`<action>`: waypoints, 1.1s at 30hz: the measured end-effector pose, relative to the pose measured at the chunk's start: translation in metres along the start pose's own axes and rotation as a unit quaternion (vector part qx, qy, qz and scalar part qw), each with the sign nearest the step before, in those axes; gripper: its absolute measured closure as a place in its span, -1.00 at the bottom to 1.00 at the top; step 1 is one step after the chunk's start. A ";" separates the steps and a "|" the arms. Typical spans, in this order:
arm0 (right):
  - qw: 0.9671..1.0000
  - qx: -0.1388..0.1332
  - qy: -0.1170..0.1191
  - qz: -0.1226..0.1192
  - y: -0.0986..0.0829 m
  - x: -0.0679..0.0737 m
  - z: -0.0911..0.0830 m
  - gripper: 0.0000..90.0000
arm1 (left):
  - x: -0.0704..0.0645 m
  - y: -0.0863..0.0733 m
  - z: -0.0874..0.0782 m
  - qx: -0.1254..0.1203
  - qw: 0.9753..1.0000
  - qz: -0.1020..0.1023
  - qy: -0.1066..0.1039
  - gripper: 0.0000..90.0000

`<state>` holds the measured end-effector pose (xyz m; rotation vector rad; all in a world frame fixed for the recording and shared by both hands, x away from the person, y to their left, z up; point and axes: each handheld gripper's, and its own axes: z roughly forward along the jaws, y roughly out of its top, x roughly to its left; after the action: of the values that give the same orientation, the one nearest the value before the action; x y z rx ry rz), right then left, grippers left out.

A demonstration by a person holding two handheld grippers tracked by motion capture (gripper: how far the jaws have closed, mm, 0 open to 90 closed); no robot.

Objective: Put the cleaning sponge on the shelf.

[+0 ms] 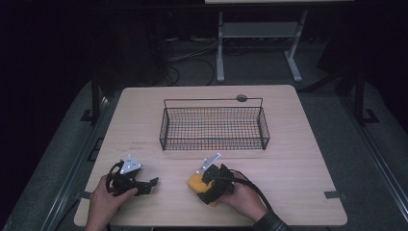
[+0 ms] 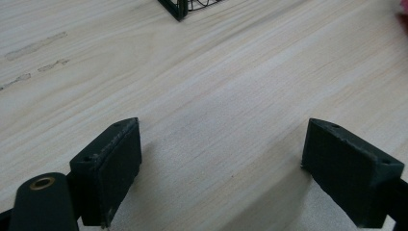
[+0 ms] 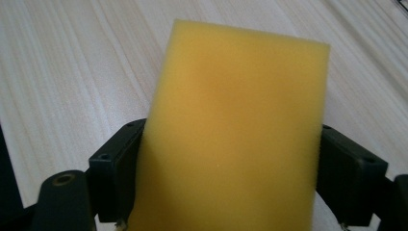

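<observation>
Sponge [image 3: 231, 134] — near end cut off — pinched between right gripper [image 3: 231, 192] jaws; left gripper [image 2: 221, 173] jaws spread.

1. Table [image 1: 298, 144]: pale wood-grain top, matt, smooth; a few dull scuff marks [image 2: 33, 48] on it.
2. Basket [image 1: 214, 126]: thin black wire mesh, metal by its look.
3. Sponge [image 3: 235, 139]: yellow foam, matt, finely porous.
4. Gripper pads [image 2: 110, 168]: black, matt, slightly rough at the edges.
</observation>
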<state>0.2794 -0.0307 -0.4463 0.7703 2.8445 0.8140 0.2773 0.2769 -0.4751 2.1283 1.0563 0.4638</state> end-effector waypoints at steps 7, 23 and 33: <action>1.000 -0.001 0.002 0.002 -0.001 -0.004 -0.006 -0.56 | 0.000 0.000 0.000 0.000 1.000 0.000 0.000 -0.71; 1.000 -0.005 0.005 0.010 -0.001 -0.013 -0.025 -0.56 | 0.000 0.000 0.000 0.000 1.000 0.000 0.000 -0.71; 1.000 -0.008 0.000 0.020 -0.003 -0.022 -0.038 -0.56 | 0.000 0.000 0.000 0.000 1.000 -0.001 0.000 -0.71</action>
<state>0.2887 -0.0621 -0.4166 0.8278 2.8280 0.8413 0.2773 0.2768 -0.4751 2.1264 1.0579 0.4631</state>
